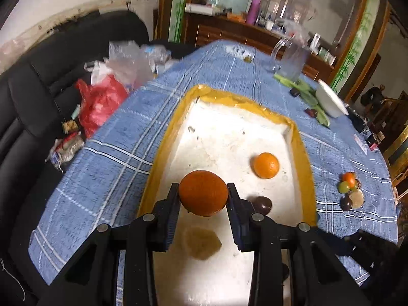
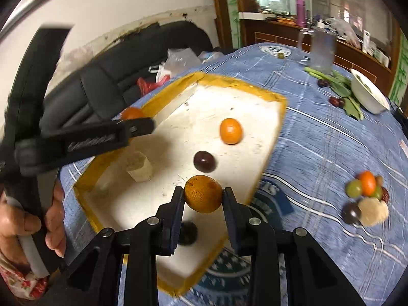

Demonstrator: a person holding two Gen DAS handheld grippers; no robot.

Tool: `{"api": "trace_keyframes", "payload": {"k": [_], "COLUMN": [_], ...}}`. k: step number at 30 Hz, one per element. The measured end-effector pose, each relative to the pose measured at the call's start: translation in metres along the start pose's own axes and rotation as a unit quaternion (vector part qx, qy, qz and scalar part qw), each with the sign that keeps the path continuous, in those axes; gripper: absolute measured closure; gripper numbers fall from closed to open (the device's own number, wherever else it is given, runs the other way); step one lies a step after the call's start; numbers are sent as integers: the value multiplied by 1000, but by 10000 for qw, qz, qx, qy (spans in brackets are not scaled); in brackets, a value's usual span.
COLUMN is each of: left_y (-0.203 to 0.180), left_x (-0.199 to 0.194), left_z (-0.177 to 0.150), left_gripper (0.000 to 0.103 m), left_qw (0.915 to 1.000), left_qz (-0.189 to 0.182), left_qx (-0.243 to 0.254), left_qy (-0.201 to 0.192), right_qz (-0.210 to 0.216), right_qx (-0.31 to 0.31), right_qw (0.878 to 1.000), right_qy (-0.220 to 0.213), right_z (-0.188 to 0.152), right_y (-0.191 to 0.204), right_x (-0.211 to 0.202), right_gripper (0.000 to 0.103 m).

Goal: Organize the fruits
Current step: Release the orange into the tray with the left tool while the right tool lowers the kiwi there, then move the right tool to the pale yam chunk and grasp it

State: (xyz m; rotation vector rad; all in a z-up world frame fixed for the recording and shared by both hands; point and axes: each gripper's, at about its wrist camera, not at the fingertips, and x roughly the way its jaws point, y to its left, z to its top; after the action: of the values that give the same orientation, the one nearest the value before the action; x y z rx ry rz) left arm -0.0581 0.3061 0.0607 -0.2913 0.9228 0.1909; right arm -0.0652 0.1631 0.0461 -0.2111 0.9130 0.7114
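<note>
My left gripper [image 1: 203, 191] is shut on a deep orange tangerine [image 1: 203, 193] above the near part of a white tray with a yellow taped rim [image 1: 303, 158]. Inside the tray lie a bright tangerine [image 1: 266, 165], a dark plum [image 1: 262, 204] and a beige lump [image 1: 202, 242]. My right gripper [image 2: 203, 191] is shut on a duller, mottled tangerine [image 2: 203, 193] over the tray's near right edge [image 2: 270, 150]. The left gripper [image 2: 137, 125] with its tangerine [image 2: 131, 113] shows at the tray's left side, with a hand [image 2: 25, 219] on its handle. A second dark fruit [image 2: 187, 232] lies under my right fingers.
A small heap of mixed fruit [image 2: 367, 196] sits on the blue checked cloth [image 2: 318, 140] right of the tray. Farther back stand a white bowl [image 2: 369, 94], green leaves [image 2: 341, 86] and a glass jug [image 2: 321, 51]. Plastic bags [image 1: 102, 102] lie on the black sofa [image 1: 38, 76] at left.
</note>
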Motion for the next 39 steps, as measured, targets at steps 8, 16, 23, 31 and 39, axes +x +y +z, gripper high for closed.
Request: {"api": "trace_keyframes", "payload": {"k": [8,16,23,31,39], "left_y": [11,8,-9,-49,-92], "left_x": [20,0,-28,-52,-55], "left_z": [6,4,-1,-23,-53], "left_gripper": [64,42,38,32,30], "left_qw": [9994,9996,9995,9977,9934], "left_qz": [-44,-192,-204,-659,-1129], "left_qx": [-181,-191,-110,39,173], "left_qy": [275,-25,-208,-168,-43], "right_qz": [97,212,319,-125,-999], "right_qx": [-120,-252,98,650,1549], "right_qw": [9995,9992,9994,9966,9810], "right_qy": [263,241,-5,-488,-596], "right_z": [0,-1,-10,-50,-109], "right_y": [9,22,4,-54,-147], "right_x": [26,25,-8,-72,-127], "right_gripper": [67,62,61,52,51]}}
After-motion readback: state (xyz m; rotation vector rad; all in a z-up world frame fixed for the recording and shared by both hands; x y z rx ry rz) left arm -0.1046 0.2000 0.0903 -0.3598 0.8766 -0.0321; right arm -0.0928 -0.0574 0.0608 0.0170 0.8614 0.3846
